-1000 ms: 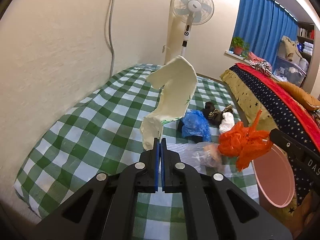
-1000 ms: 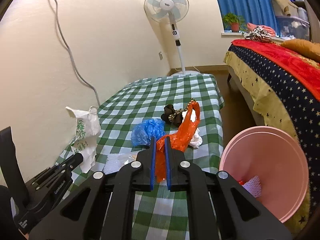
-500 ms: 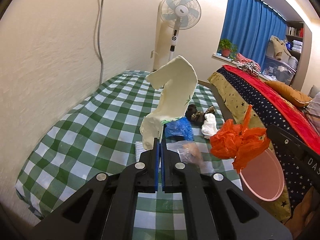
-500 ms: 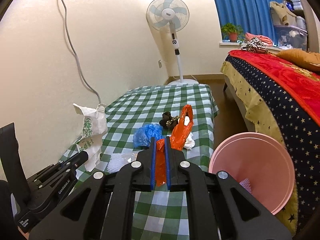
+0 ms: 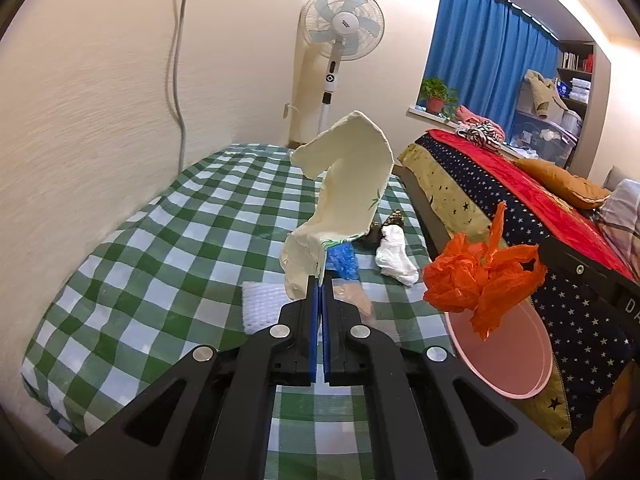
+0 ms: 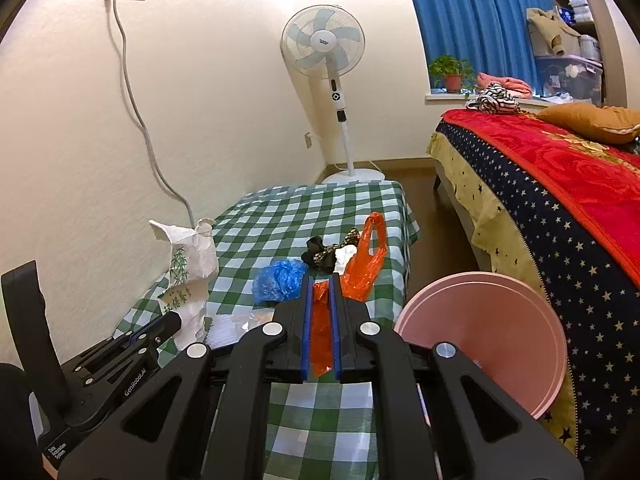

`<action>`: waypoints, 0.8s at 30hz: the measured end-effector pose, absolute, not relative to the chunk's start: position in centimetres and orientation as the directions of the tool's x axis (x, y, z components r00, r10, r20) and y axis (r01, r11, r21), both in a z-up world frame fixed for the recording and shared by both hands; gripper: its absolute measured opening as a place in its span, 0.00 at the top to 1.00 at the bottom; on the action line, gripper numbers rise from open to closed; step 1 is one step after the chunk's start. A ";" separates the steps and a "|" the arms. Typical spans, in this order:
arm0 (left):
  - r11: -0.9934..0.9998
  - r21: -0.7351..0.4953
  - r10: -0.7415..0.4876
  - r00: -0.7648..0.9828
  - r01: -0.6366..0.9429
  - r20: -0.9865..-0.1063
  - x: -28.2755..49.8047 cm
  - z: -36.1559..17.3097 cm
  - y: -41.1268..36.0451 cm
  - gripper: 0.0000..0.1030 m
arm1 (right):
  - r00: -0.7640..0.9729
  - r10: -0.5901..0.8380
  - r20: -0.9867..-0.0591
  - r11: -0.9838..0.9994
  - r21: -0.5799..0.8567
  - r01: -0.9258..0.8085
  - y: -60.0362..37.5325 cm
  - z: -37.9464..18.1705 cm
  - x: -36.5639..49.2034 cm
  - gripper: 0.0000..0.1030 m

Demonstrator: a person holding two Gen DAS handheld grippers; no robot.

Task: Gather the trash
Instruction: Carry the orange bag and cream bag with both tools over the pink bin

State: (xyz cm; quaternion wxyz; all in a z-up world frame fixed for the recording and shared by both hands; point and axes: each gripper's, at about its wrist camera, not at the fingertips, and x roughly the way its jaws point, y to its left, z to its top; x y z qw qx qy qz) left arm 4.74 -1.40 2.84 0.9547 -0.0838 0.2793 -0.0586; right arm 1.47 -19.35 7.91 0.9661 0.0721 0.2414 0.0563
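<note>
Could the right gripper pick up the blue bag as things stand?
Probably not yet: the right gripper is shut on the orange bag, so its jaws are occupied. The blue bag itself lies uncovered on the checked cloth.

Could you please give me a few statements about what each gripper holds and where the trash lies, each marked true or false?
1. The right gripper is shut on the orange plastic bag. True.
2. The left gripper is empty. False: it pinches the cream paper bag.
3. The pink bin stands beside the checked bed. True.
4. The blue plastic wad lies inside the bin. False: it lies on the checked cloth.
5. The fan stands on the bed. False: it stands on the floor beyond.
</note>
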 end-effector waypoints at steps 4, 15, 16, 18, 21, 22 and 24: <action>0.975 -0.208 -0.178 0.835 0.078 -0.521 4.8 2.9 -1.7 0.99 | 0.879 0.133 -0.457 0.985 0.160 -0.065 -19.7 8.1 1.2 0.92; 0.966 -0.218 -0.237 0.824 0.141 -0.515 4.9 2.8 -3.7 0.99 | 0.889 0.089 -0.449 0.986 0.165 -0.015 -21.5 8.9 0.7 0.92; 0.965 -0.219 -0.240 0.823 0.144 -0.514 5.0 2.8 -3.9 0.99 | 0.890 0.085 -0.449 0.986 0.166 -0.010 -21.7 9.0 0.7 0.92; 0.964 -0.220 -0.247 0.821 0.151 -0.514 5.0 2.8 -4.2 0.99 | 0.890 0.076 -0.449 0.986 0.169 0.001 -22.2 9.0 0.8 0.92; 0.961 -0.223 -0.258 0.818 0.164 -0.514 5.1 2.8 -4.8 0.99 | 0.891 0.059 -0.450 0.984 0.174 0.023 -22.9 9.0 0.8 0.92; 0.960 -0.223 -0.262 0.816 0.168 -0.515 5.1 2.7 -5.1 0.99 | 0.891 0.051 -0.450 0.984 0.173 0.031 -23.1 9.1 0.8 0.92; 0.958 -0.226 -0.272 0.812 0.177 -0.516 5.2 2.6 -5.5 0.99 | 0.892 0.041 -0.450 0.984 0.175 0.043 -23.4 9.0 0.8 0.92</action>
